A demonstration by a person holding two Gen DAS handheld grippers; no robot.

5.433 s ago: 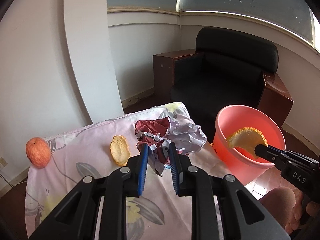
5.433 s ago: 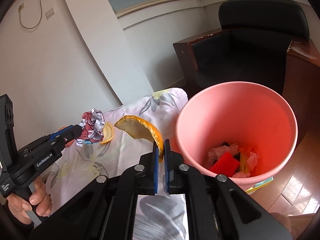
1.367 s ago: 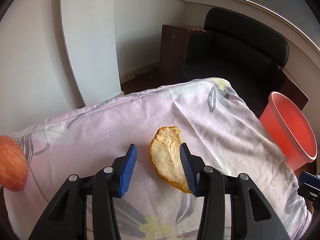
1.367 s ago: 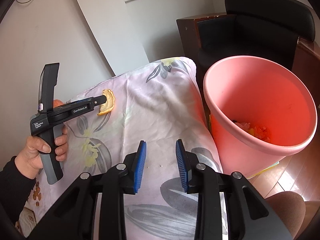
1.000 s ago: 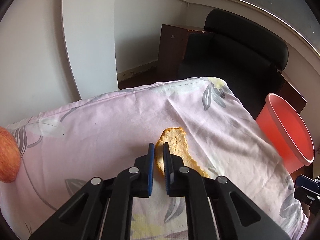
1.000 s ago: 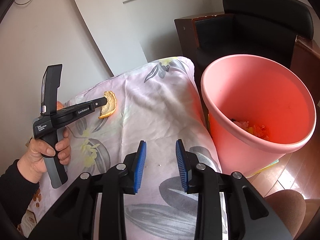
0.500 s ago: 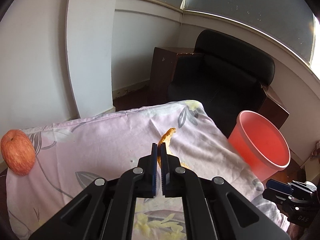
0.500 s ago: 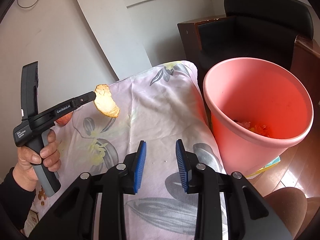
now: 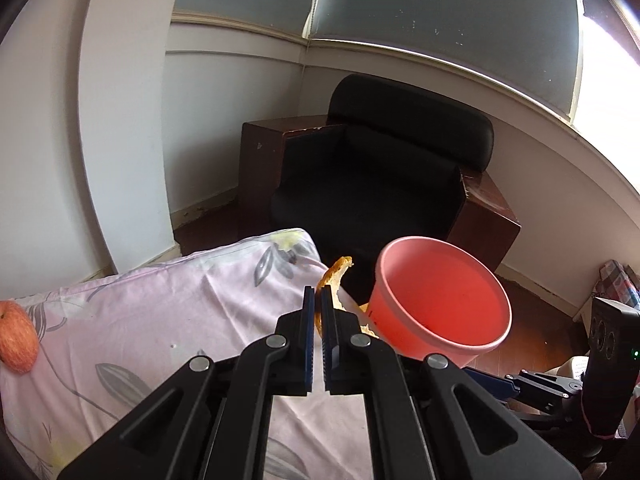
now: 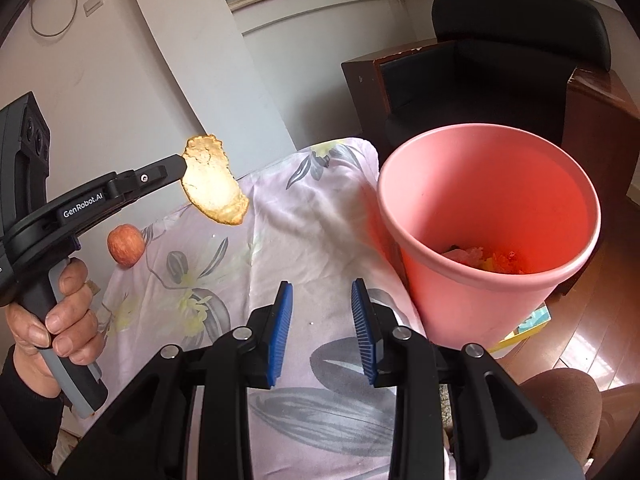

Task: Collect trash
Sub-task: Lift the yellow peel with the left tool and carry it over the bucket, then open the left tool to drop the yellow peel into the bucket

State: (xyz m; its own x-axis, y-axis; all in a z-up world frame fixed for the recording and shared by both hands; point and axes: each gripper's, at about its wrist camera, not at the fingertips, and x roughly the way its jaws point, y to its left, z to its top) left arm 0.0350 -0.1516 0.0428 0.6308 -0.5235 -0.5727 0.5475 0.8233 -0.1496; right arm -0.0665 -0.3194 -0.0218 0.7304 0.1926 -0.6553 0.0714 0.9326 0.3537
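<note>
My left gripper point(image 9: 319, 300) is shut on an orange peel point(image 9: 334, 280) and holds it in the air above the flowered cloth, left of the pink bin point(image 9: 440, 304). In the right wrist view the peel point(image 10: 212, 180) hangs from the left gripper's tip point(image 10: 182, 166), well above the table. My right gripper point(image 10: 322, 312) is open and empty, low over the cloth, just left of the pink bin point(image 10: 488, 216). The bin holds several scraps of trash at its bottom.
A red apple point(image 10: 125, 245) lies on the pink flowered cloth point(image 10: 304, 240) at the table's left; it also shows in the left wrist view point(image 9: 16, 342). A black armchair point(image 9: 384, 172) with wooden sides stands behind the bin. A white wall column point(image 9: 120, 120) stands behind the table.
My left gripper closed on the orange peel, lifted it off the cloth and carried it up and right toward the pink bin. My right gripper stayed open near the bin.
</note>
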